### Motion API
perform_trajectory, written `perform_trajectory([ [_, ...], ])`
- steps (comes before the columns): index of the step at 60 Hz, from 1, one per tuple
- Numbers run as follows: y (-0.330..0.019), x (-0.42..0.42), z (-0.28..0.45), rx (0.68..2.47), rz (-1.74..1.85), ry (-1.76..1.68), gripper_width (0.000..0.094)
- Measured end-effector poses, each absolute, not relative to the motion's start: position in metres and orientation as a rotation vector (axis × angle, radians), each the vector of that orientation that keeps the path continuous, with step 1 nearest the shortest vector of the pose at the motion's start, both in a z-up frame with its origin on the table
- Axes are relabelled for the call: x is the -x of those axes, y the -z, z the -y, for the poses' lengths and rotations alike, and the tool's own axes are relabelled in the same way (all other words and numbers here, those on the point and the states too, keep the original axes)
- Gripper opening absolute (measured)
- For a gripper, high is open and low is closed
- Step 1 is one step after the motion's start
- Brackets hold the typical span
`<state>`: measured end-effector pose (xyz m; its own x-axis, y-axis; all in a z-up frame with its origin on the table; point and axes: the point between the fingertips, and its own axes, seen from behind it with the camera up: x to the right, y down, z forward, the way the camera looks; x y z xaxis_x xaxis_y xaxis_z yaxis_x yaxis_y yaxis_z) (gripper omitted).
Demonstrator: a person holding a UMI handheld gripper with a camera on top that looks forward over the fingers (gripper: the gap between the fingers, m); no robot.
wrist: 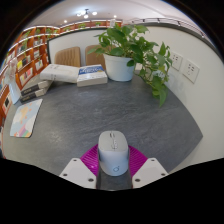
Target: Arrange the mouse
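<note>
A pale grey computer mouse [113, 155] sits between my fingers, its scroll wheel pointing away from me. My gripper [113, 149] is shut on it, with the magenta pads [89, 160] pressed against its left and right sides. The mouse is low over the near part of the grey table [100, 110]. I cannot tell whether it touches the table.
A potted plant in a white pot [121, 66] stands at the far side, with leaves trailing right. Books [91, 74] and an open book [58, 72] lie left of it. A magazine [25, 118] and some dark items [35, 88] lie left. Bookshelves [28, 52] line the left wall; wall sockets [185, 68] are on the right.
</note>
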<state>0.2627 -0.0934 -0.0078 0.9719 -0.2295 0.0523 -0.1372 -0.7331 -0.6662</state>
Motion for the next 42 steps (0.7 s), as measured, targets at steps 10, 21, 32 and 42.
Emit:
perform_trajectory([
  [10,-0.084,-0.248,0.063,2.282,-0.306,0.298,0.0358],
  [21,-0.234,-0.178,-0.008,2.062,-0.29,0.313,0.0358],
  [32,-0.285,-0.057,-0.068,2.007,-0.194,0.202,0.0357],
  [42,-0.205,0.058,-0.101,2.116,-0.076,0.109,0.0355],
])
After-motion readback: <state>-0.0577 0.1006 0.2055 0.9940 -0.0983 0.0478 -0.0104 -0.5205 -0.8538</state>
